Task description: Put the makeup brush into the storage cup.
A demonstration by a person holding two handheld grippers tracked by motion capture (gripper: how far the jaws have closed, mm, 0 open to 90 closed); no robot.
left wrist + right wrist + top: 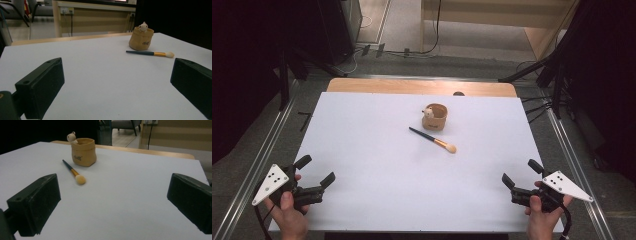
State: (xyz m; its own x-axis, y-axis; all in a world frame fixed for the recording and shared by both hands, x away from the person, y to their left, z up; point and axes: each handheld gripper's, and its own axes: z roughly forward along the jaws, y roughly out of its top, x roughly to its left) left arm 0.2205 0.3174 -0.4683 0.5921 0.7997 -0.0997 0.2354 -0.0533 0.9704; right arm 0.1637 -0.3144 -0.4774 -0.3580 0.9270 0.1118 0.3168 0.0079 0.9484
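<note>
While the left gripper point(318, 171) and right gripper point(520, 173) are held at the lower corners of the high view, jaws wide and empty, a brush point(432, 140) is seen lying at centre, just below a tan pouch point(435, 116).

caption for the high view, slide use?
Open left gripper and right gripper flank a makeup brush beside a tan pot.

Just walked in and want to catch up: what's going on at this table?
A person holds the left gripper and the right gripper at the near corners of the white table, both open and empty. Farther out, untouched, a makeup brush lies flat just in front of a small tan pouch.
</note>
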